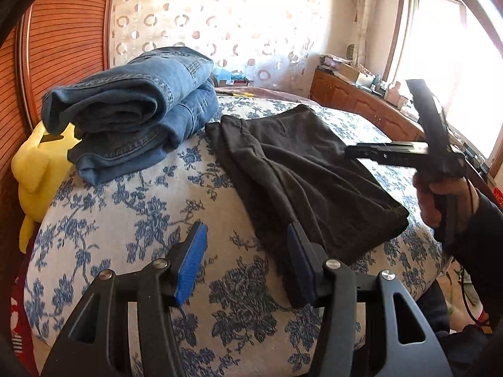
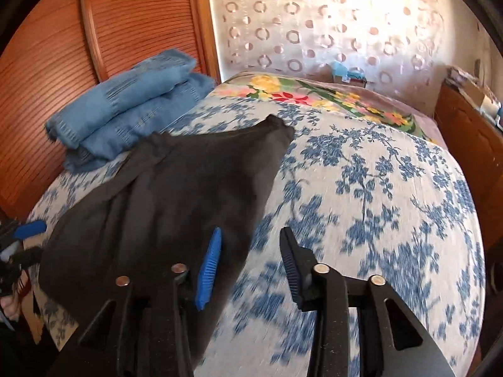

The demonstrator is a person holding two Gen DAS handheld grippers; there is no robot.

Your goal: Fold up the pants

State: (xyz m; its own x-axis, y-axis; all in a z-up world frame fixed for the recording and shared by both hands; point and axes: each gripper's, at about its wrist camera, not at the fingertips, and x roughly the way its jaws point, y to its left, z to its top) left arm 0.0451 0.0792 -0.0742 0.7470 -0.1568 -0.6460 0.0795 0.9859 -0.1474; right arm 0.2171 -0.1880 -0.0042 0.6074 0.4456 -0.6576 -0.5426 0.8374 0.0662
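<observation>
Dark grey pants (image 1: pixel 301 172) lie folded lengthwise on the blue-flowered bedspread (image 1: pixel 132 220); they also show in the right wrist view (image 2: pixel 176 194). My left gripper (image 1: pixel 246 248) is open and empty, above the bedspread by the near left edge of the pants. My right gripper (image 2: pixel 250 254) is open and empty, above the near right edge of the pants. The right gripper's body (image 1: pixel 433 144), held in a hand, shows at the right of the left wrist view. The left gripper's blue fingertip (image 2: pixel 30 229) shows at the left edge of the right wrist view.
Folded blue jeans (image 1: pixel 135 106) are stacked at the far left of the bed by the wooden headboard (image 1: pixel 66 40). A yellow plush toy (image 1: pixel 37 169) sits beside them. A flowered blanket (image 2: pixel 330 100) lies at the far end. A wooden cabinet (image 1: pixel 361 103) stands to the right.
</observation>
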